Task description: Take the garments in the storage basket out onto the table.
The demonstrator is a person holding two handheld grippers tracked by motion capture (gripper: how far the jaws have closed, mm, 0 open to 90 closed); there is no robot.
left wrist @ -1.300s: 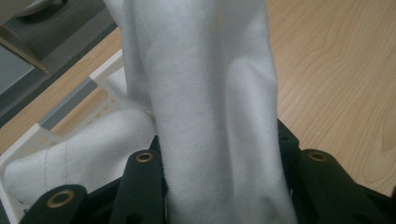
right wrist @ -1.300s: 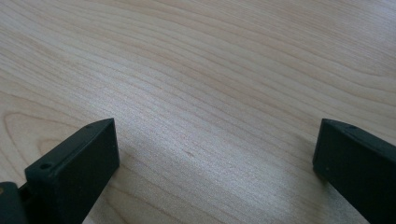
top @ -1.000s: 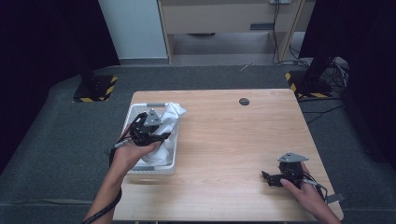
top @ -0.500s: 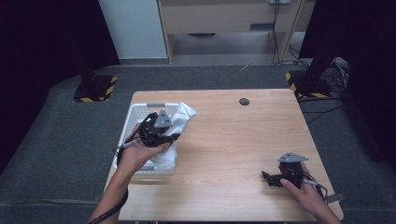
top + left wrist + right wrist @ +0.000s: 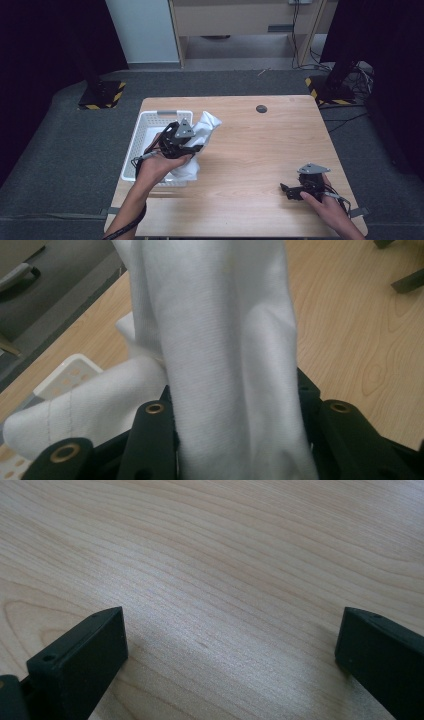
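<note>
Lifting white cloth (image 5: 197,145) clear of white basket (image 5: 150,127) at nine o'clock, left gripper (image 5: 192,145) clamped on its bunched fold; keep height, carry toward table centre. Right gripper (image 5: 287,190) gaping, empty, at five o'clock.

Grey carpet floor (image 5: 60,165); wood cabinet (image 5: 240,20) at back w/ white panel (image 5: 142,30); dark sides
</note>
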